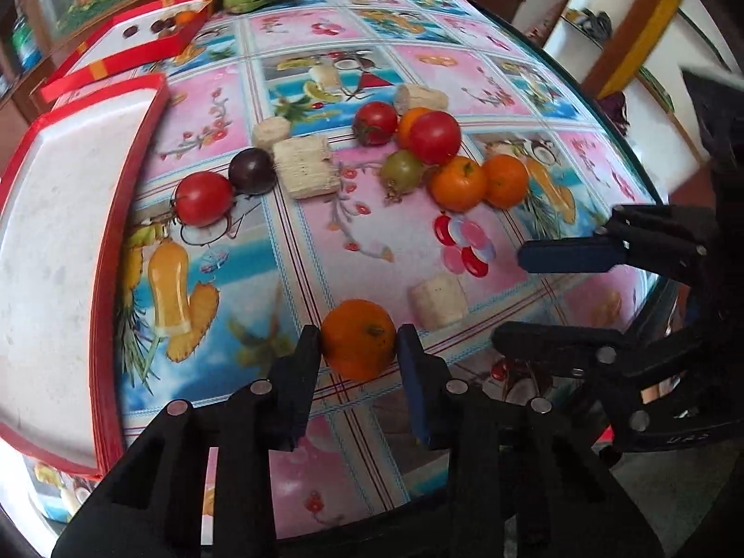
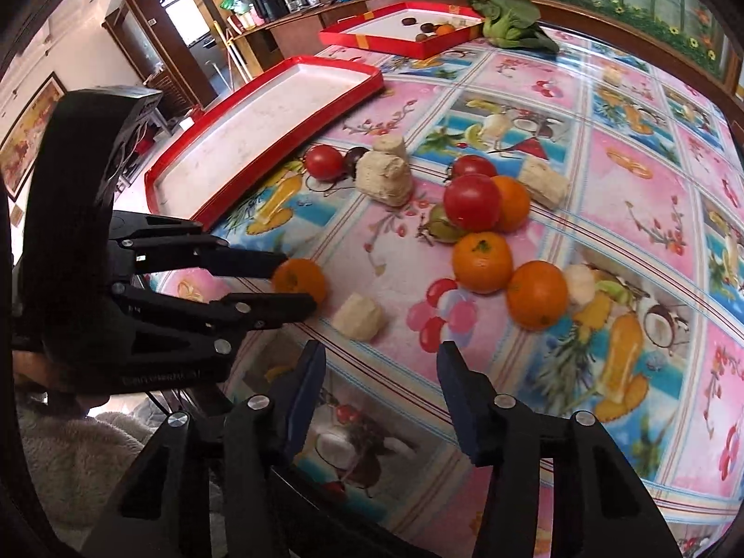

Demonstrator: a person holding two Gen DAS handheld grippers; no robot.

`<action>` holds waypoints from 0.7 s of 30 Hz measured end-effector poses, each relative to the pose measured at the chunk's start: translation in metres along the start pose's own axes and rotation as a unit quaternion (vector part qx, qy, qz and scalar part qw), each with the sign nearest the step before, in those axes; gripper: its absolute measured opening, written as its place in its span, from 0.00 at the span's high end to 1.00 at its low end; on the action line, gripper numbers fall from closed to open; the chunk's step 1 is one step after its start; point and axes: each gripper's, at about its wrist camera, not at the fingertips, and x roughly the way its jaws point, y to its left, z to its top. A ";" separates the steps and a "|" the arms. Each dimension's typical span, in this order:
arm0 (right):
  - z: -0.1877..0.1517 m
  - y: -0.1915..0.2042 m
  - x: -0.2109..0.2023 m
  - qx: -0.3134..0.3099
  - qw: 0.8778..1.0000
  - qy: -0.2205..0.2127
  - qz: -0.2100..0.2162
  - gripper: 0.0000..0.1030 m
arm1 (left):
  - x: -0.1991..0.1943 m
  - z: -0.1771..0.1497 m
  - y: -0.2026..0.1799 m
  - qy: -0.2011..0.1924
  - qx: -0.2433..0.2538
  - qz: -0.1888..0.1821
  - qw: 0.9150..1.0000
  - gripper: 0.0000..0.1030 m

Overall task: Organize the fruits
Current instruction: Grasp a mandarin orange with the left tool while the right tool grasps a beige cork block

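The left gripper [image 1: 358, 342] has its jaws shut tight on a small orange [image 1: 358, 338], one finger on each side, down on the table [image 1: 395, 242] w/ its bright picture cloth. In the left wrist view that orange sits at 6 o'clock, near the table's front edge.

The right gripper [image 2: 381, 367] has its jaws partly open w/ nothing between them, just cloth under them. A pale chunk [image 2: 359, 316] lies just past its left finger, at about 11 o'clock from the jaws.

More fruit sits in a bunch mid-table: two red tomatoes [image 1: 434, 137], three oranges [image 1: 458, 183] and a greenish fruit [image 1: 402, 171], all touching. At 9 o'clock of that bunch are another tomato [image 1: 203, 198] and a dark plum [image 1: 252, 170], side by side.

An empty red tray [image 1: 139, 176] lies at the left. A second red tray [image 2: 404, 49] farther back holds a few small fruits.
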 end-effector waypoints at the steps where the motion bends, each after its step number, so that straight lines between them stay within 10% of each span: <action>1: 0.002 0.001 0.002 0.000 1.000 0.003 0.003 0.55 | -0.001 0.000 0.002 0.002 0.000 -0.005 1.000 0.70; 21: 0.017 0.015 0.040 0.040 0.999 0.033 -0.017 0.76 | 0.008 0.003 0.017 0.028 0.039 -0.053 0.997 0.71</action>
